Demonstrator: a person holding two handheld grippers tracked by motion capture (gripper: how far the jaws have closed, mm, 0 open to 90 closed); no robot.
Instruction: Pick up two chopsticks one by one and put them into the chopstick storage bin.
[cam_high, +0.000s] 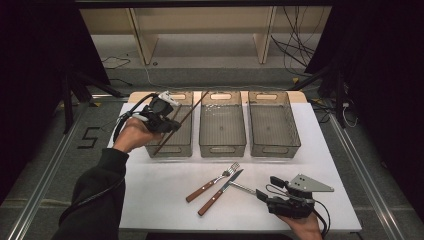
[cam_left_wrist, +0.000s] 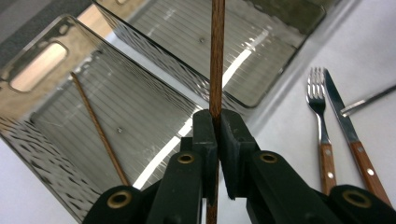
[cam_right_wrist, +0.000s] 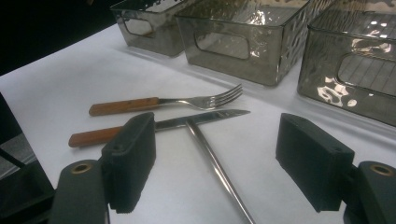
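- Chopstick (cam_left_wrist: 216, 56) is pinched between the left gripper (cam_left_wrist: 216, 122) pads, jaws shut tight on it, and the grip sits low on the stick, so most of its length sticks out past the fingertips. Long lever plus a thin round stick: I'd bet it could swivel or slide in the pads if it bumps anything.
- Just beyond those fingertips is the left bin (cam_high: 170, 149), and the stick leans across it in the high view. If the far end knocks the bin wall on the way in, it could twist out of the grip or nudge the bin.
- Second chopstick (cam_left_wrist: 98, 127) already lies inside that bin, off to the side of the jaws. Letting go from high up might make the held one bounce or land propped on the rim instead of flat next to its mate.
- Middle bin (cam_high: 222, 131) is right beside it, so a sloppy release could put the stick in the wrong compartment.
- Right gripper (cam_right_wrist: 224, 161) has its jaws wide apart with nothing held; a metal rod (cam_right_wrist: 215, 169) lies on the table between them, running out to the knife (cam_right_wrist: 154, 127).
- Fork (cam_right_wrist: 164, 103) lies just past the knife. Closing on the rod carelessly could shove the knife into the fork and scatter both, or the slick rod could just squirt out of the pads.
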